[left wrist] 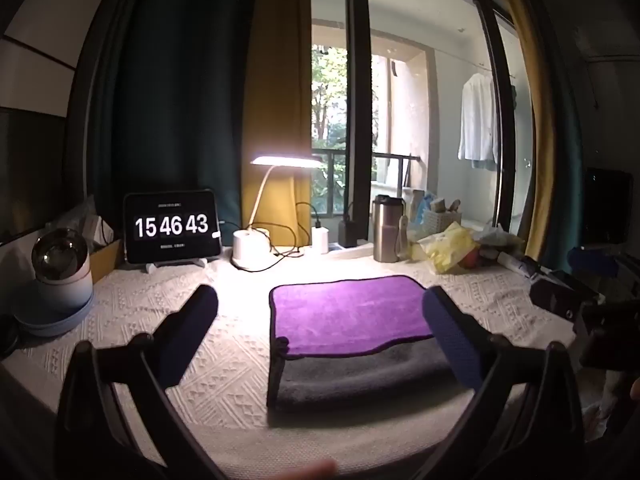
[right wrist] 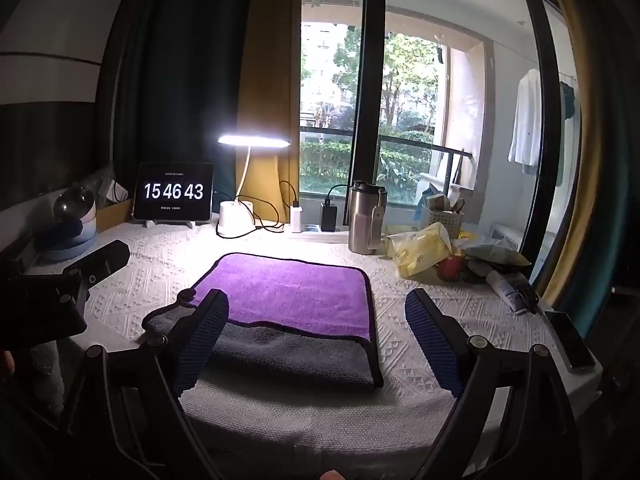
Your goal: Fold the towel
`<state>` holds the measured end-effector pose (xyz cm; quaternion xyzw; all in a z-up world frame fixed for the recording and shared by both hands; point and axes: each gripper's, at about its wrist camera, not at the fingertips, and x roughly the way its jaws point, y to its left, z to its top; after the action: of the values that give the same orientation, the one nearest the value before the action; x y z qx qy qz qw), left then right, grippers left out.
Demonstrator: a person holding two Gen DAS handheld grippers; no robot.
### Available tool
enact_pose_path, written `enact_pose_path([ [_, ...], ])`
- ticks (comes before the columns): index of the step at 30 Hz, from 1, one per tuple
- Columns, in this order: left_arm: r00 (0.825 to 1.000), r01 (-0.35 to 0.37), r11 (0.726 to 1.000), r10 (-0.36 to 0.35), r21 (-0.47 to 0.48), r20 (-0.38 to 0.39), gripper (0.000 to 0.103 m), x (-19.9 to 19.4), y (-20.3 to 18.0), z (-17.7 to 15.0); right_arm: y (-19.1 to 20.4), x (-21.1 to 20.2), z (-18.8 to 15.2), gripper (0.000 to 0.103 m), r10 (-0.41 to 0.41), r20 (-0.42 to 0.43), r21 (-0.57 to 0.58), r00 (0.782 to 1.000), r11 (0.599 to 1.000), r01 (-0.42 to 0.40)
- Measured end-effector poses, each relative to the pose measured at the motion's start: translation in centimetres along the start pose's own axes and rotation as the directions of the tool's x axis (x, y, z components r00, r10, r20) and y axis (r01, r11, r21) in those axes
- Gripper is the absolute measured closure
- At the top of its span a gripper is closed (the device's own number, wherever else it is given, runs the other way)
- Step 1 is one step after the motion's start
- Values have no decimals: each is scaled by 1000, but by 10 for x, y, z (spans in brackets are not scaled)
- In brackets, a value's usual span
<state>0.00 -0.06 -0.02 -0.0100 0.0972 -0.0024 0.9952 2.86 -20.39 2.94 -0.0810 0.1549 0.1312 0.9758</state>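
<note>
A towel [left wrist: 348, 312], purple on one side and grey on the other, lies folded on the white patterned tablecloth [left wrist: 140, 300]. The purple layer covers the far part and a grey band shows along the near edge. It also shows in the right wrist view [right wrist: 292, 292]. My left gripper [left wrist: 320, 300] is open and empty, above the towel's near left part. My right gripper [right wrist: 318, 306] is open and empty, above the towel's near right edge. The left gripper's body shows at the left of the right wrist view [right wrist: 80, 276].
At the table's back stand a tablet clock [left wrist: 172, 226], a lit desk lamp [left wrist: 256, 240], a steel tumbler [left wrist: 386, 228], yellow bags [left wrist: 448, 248] and clutter at the right. A round white device [left wrist: 60, 268] sits far left. A phone [right wrist: 572, 340] lies at the right edge.
</note>
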Motion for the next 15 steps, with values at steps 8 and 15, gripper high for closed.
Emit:
enact_pose_path([
  [8, 1000, 4, 1000, -5, -18, -10, 0, 2, -3, -4, -2, 1, -1, 11, 3, -6, 3, 1000, 1000, -3],
  [15, 1000, 17, 1000, -17, -8, -20, 0, 1, -4, -3, -2, 1, -1, 11, 3, -5, 5, 1000, 1000, -3],
])
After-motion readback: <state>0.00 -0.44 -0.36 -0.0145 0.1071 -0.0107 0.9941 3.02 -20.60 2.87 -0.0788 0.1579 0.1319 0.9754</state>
